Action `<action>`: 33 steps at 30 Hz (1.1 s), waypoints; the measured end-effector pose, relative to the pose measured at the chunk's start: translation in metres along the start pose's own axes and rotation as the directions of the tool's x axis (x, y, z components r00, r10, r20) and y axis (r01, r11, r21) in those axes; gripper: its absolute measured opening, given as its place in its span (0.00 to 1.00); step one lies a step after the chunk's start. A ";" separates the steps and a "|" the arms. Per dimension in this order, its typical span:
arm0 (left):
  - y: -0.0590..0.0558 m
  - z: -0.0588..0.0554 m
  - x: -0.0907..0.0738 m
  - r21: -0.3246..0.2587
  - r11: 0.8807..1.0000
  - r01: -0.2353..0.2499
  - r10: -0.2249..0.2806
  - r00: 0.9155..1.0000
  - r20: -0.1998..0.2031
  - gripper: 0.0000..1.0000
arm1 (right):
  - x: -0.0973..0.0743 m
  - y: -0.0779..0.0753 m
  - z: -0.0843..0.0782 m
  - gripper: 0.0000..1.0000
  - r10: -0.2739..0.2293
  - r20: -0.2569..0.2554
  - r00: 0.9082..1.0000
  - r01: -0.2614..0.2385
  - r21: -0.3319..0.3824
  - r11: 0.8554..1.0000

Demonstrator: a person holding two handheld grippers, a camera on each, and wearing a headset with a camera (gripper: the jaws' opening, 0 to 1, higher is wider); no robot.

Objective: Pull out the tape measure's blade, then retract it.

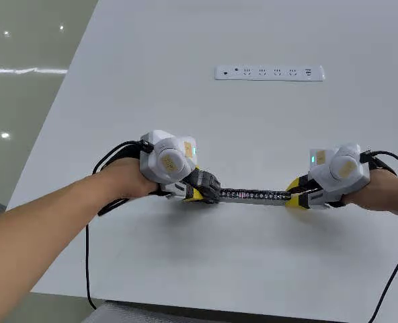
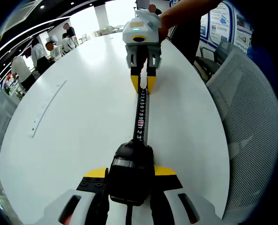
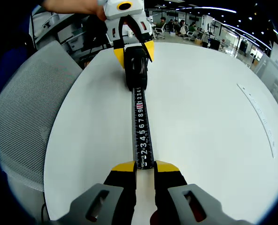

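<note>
At the near middle of the white table (image 1: 253, 128), the black, rounded tape measure case (image 1: 208, 186) sits clamped between the yellow-tipped fingers of the left gripper (image 1: 197, 194). Its dark numbered blade (image 1: 255, 195) runs straight out to the right, low along the table, to the right gripper (image 1: 296, 200), whose fingers are pinched narrowly on the blade's end. A white power strip (image 1: 269, 73) lies on the far side, well apart from both.
</note>
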State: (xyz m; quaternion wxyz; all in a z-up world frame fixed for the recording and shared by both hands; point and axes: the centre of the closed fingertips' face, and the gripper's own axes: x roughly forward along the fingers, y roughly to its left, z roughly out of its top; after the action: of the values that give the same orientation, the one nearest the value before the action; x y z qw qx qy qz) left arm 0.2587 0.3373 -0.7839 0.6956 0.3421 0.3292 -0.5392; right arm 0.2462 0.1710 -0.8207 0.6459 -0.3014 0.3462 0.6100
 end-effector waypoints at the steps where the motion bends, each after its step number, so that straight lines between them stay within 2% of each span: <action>1: 0.000 0.000 0.000 0.000 1.000 0.000 0.000 1.000 0.000 0.30 | -0.002 -0.001 -0.003 0.09 0.000 0.000 1.000 0.000 0.003 1.000; 33: 0.000 0.000 0.000 -0.003 1.000 0.001 -0.001 1.000 -0.002 0.30 | -0.033 -0.012 -0.044 0.09 -0.019 -0.037 0.999 0.021 0.050 0.999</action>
State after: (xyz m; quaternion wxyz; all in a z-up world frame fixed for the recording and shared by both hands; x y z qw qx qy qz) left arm 0.2591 0.3370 -0.7836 0.6955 0.3414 0.3310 -0.5386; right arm 0.2546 0.1157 -0.8198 0.6530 -0.2996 0.3698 0.5891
